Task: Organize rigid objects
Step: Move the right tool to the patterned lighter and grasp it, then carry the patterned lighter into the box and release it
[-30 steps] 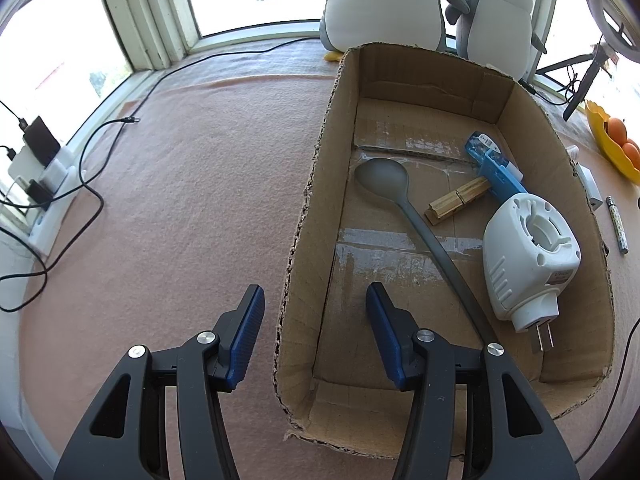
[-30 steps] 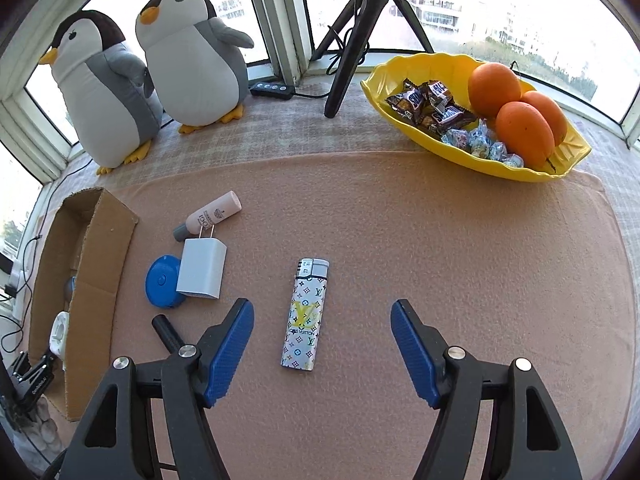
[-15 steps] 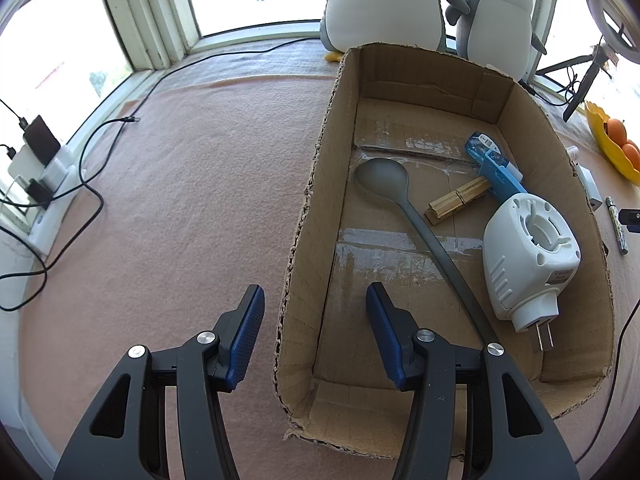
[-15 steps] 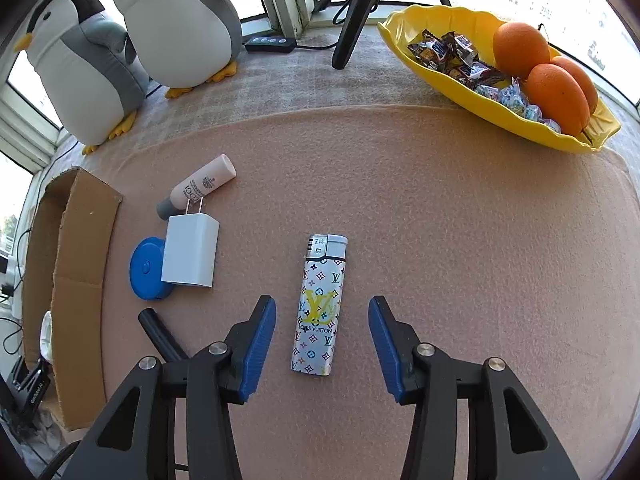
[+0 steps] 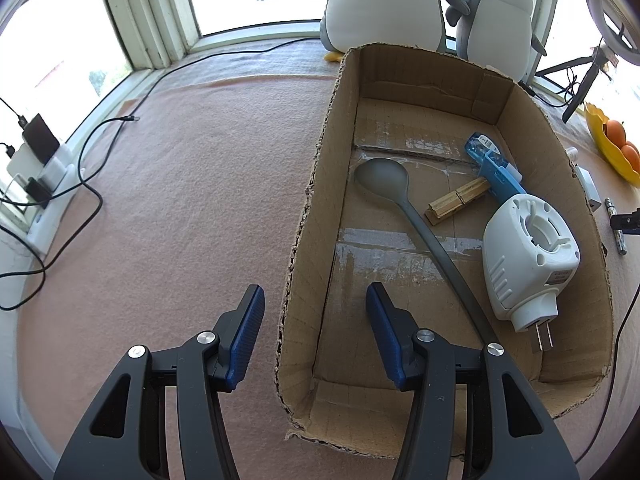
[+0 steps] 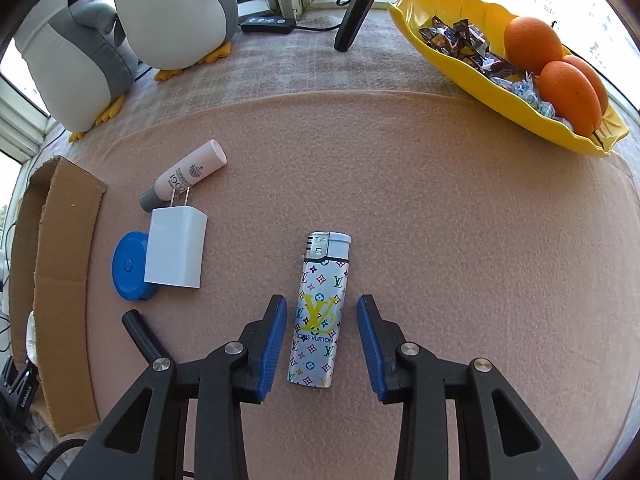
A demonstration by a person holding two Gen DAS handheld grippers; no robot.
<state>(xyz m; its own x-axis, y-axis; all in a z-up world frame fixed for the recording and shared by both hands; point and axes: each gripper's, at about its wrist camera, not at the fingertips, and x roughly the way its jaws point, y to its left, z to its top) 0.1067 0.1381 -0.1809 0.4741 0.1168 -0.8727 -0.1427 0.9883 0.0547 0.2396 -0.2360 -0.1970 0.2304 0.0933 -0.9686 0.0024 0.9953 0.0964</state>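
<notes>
on the fuzzy pink felt under my right gripper (image 6: 322,344) lies the lighter (image 6: 319,316), a flat glossy slab, white with small coloured monogram marks, a big yellow logo and a silver ribbed cap at the far end. it sits lengthwise between the ribbed blue pads (image 6: 274,346), which have just been closing in; thin gaps show on both sides, so nothing is pinched yet. to its left i see a smooth white boxy charger (image 6: 176,248) with 2 metal prongs, resting partly on a round blue lid (image 6: 126,268), and a pale pink tube (image 6: 188,174) with a grey cap beyond it. a black rod (image 6: 142,334) pokes out near my left pad. a wavy yellow bowl (image 6: 516,100) holds oranges (image 6: 570,94) and foil sweets far right.

my left gripper (image 5: 316,334) straddles the ragged wall of the corrugated cardboard box (image 5: 304,216), 1 pad outside, 1 inside, spread apart and not touching the wall. inside the taped floor lie a matte grey spoon (image 5: 404,196), a wooden peg (image 5: 458,202), a blue plastic piece (image 5: 496,164) and a rounded white plug-in unit (image 5: 528,256). 2 plush penguins (image 5: 384,4) stand behind.
</notes>
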